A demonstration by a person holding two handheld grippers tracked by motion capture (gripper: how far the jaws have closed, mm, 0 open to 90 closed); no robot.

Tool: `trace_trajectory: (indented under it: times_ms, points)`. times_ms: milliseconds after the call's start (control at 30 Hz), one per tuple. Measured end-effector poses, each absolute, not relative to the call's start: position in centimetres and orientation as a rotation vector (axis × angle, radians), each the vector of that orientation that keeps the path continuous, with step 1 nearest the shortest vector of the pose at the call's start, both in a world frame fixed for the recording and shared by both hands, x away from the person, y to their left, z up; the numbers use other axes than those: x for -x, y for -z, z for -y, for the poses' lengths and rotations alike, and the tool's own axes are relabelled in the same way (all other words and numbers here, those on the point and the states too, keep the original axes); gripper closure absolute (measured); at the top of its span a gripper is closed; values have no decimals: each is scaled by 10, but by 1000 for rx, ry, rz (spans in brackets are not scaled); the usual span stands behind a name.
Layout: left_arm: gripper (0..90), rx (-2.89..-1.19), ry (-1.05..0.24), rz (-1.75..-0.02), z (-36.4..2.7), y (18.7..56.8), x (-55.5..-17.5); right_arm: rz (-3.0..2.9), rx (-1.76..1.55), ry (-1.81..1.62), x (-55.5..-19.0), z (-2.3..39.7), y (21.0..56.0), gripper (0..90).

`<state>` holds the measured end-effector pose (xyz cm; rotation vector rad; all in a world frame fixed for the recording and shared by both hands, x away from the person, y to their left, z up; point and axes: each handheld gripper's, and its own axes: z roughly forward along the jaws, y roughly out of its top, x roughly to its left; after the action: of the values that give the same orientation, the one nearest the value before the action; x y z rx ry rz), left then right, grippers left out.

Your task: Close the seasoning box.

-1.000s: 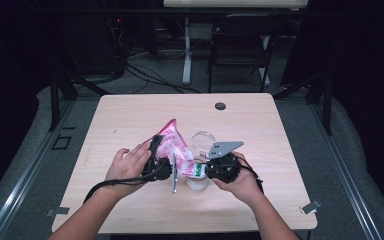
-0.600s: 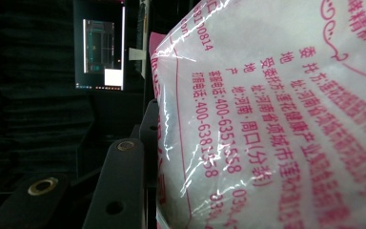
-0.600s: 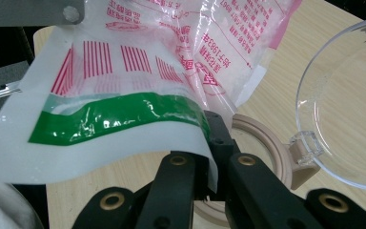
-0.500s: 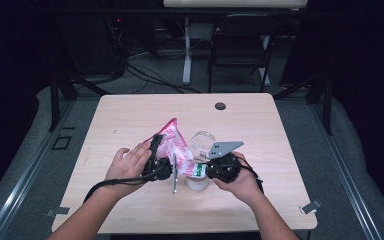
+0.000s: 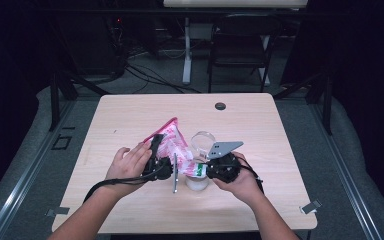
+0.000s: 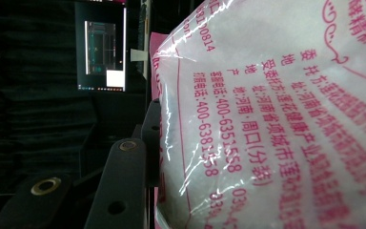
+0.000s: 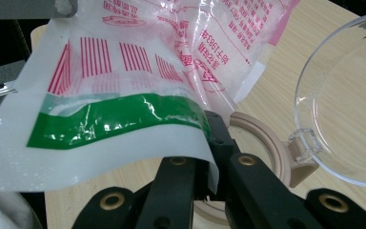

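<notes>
From above, a pink and white plastic bag (image 5: 172, 145) is held up over the middle of the table (image 5: 130, 112), between the left tool (image 5: 166, 167) and the right tool (image 5: 205, 170), just beside a clear jar (image 5: 202, 142). The left gripper view has the bag (image 6: 276, 119) pressed against one jaw, so the left tool pinches it. In the right gripper view, the right tool (image 7: 209, 179) is clamped tight on the bag's (image 7: 124, 119) white edge, above the jar's open lid (image 7: 348, 100).
</notes>
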<state>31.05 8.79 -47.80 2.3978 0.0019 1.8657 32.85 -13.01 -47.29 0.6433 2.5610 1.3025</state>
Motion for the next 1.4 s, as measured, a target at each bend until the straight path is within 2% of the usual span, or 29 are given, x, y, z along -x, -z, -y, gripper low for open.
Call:
trace_trajectory:
  times_ms: [1400]
  points:
    - [642,-2378,-1911,44,-88,484,-309,-2582,-655,-1276,-333,128,482,900]
